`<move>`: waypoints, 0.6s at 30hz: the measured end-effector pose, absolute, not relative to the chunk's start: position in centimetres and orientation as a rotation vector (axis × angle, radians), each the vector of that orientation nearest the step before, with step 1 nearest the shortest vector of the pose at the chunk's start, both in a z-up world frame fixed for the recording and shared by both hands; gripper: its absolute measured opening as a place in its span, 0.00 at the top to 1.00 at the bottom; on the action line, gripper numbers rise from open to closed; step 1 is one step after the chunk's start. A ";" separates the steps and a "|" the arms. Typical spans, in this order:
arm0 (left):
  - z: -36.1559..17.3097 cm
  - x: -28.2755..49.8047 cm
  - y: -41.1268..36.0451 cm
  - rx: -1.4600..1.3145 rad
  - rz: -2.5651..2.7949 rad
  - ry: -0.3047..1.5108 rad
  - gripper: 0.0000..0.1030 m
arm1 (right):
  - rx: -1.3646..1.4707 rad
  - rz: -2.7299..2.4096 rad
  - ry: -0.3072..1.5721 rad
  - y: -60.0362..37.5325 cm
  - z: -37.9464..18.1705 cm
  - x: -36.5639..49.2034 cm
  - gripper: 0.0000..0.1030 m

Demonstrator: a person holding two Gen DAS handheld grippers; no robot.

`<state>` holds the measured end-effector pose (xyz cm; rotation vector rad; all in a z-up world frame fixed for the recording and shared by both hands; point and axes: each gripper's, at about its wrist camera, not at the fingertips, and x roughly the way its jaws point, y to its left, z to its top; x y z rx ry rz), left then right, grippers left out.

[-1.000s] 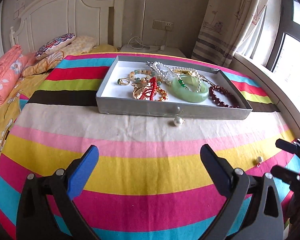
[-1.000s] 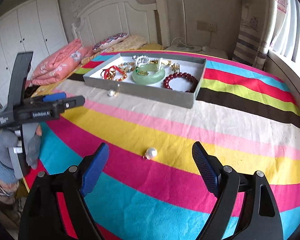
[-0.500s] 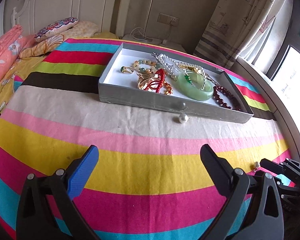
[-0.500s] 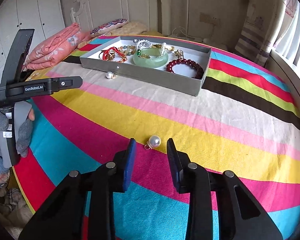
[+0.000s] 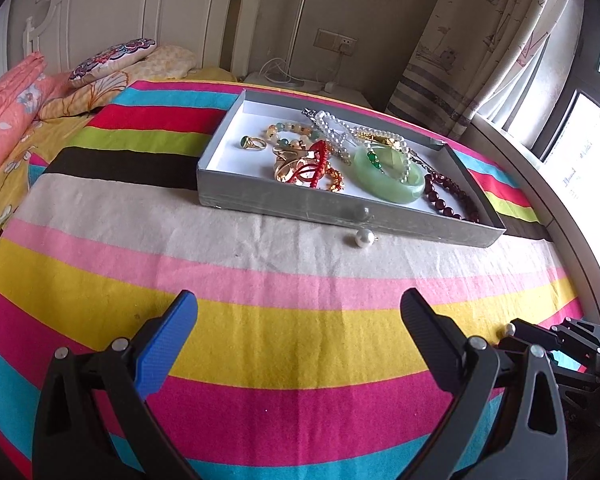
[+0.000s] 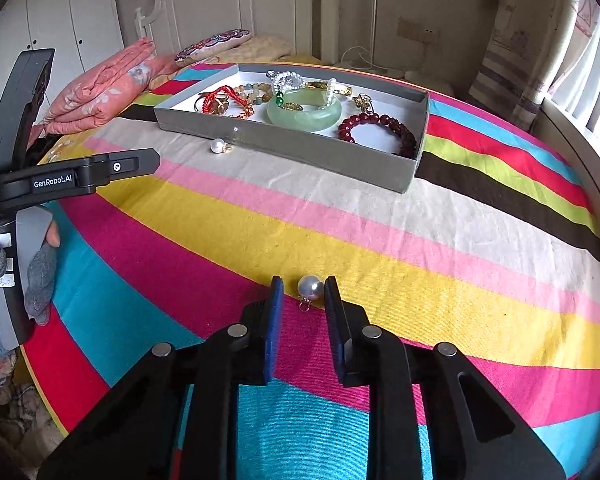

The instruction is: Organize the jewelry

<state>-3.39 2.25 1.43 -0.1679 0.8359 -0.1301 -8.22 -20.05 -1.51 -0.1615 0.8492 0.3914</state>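
A grey tray [image 5: 284, 204] on the striped bedspread holds a green jade bangle [image 5: 388, 184], a dark red bead bracelet [image 5: 452, 196], a pearl string, a gold ring and red cord pieces. One pearl earring [image 5: 363, 237] lies on the cloth just before the tray's front wall. A second pearl earring [image 6: 310, 287] lies on the pink stripe between the tips of my right gripper [image 6: 304, 282]; the fingers are narrowed around it, with a gap still showing on the left side. My left gripper [image 5: 298, 308] hovers wide open over the yellow stripe, holding nothing.
A gloved hand [image 6: 40, 272] holds the left gripper at the bed's left edge. A folded pink quilt [image 5: 8, 96] and pillows [image 5: 112, 58] lie by the headboard. A curtain [image 5: 460, 48] and window sill border the right side.
My right gripper dropped toward the loose pearl earring and its fingers went from wide open to narrow around it. The left gripper shifted slightly toward the tray, still open.
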 end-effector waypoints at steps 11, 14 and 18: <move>2.5 -3.5 -2.4 0.038 -0.204 0.820 0.03 | -0.077 0.418 0.812 -21.6 -1.0 -8.5 0.85; 2.2 -1.8 -3.3 0.033 -0.207 0.840 0.17 | -0.064 0.420 0.804 -21.8 -0.9 -8.7 0.85; 1.4 0.6 -4.0 0.016 -0.209 0.877 0.46 | -0.036 0.430 0.796 -22.2 -0.8 -8.7 0.85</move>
